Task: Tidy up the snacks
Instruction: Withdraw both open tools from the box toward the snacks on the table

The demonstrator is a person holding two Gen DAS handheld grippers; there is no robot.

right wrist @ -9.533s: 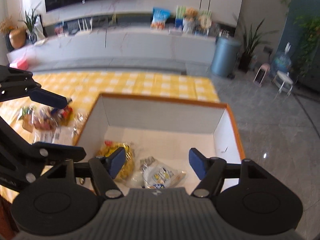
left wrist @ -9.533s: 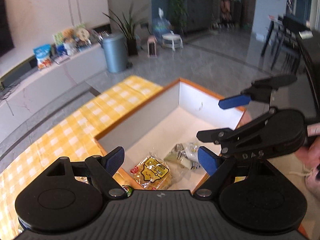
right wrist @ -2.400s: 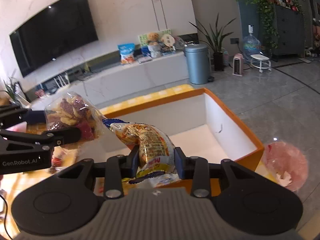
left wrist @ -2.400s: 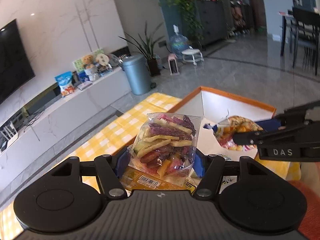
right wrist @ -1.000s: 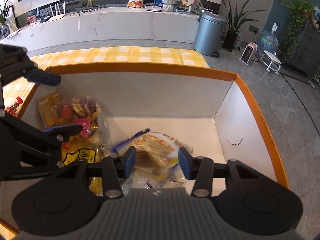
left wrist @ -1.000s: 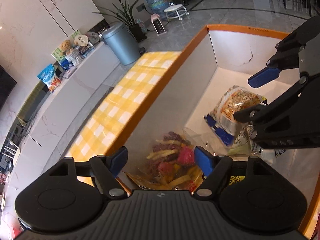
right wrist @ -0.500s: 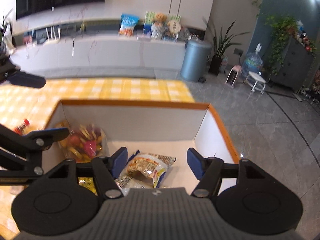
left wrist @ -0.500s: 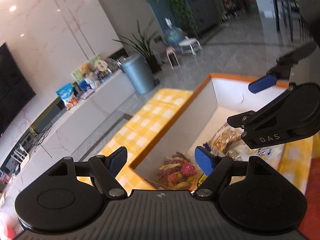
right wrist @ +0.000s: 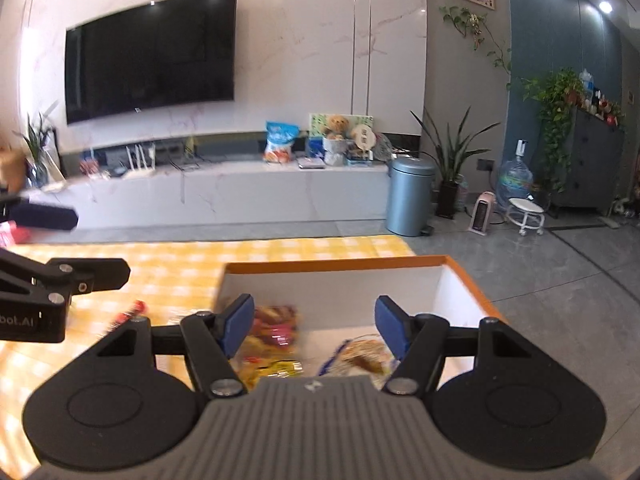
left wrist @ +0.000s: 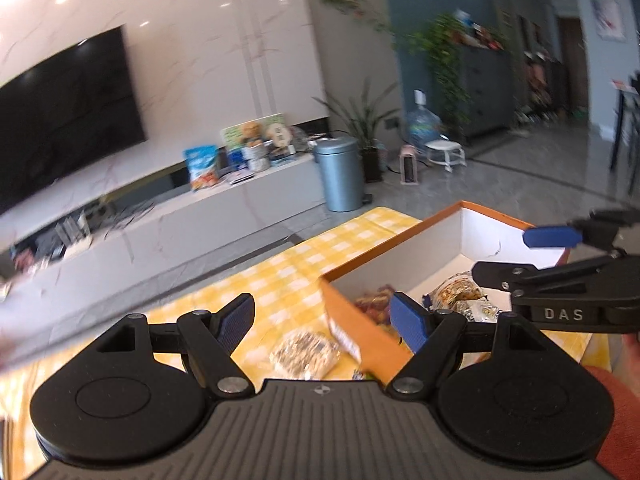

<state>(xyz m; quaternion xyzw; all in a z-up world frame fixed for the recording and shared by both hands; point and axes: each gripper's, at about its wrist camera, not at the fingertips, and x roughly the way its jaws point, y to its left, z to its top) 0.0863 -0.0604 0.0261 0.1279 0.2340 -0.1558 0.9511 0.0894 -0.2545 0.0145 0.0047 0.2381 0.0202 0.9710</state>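
The orange-rimmed white box (left wrist: 440, 216) stands on the yellow checked table. Inside it lie a clear bag of mixed coloured chips (left wrist: 376, 300) and a yellowish snack bag (left wrist: 456, 292); the right wrist view shows the chips (right wrist: 276, 324) and the yellowish bag (right wrist: 360, 356) blurred. A clear packet of brown snacks (left wrist: 304, 354) lies on the cloth just outside the box's near corner. My left gripper (left wrist: 324, 316) hangs open and empty above that corner. My right gripper (right wrist: 316, 322) is open and empty above the box's near side.
A small red item (right wrist: 132, 312) lies on the tablecloth (right wrist: 180, 264) left of the box (right wrist: 340, 266). An orange sleeve (left wrist: 624, 400) shows at the lower right. Beyond the table are grey floor, a low white cabinet (right wrist: 240, 192) and a blue-grey bin (right wrist: 410, 196).
Both grippers have lifted and drawn back from inside the box, leaving the two bags lying in it. The right jaws stand wider than a second ago. The left view has swung toward the table.
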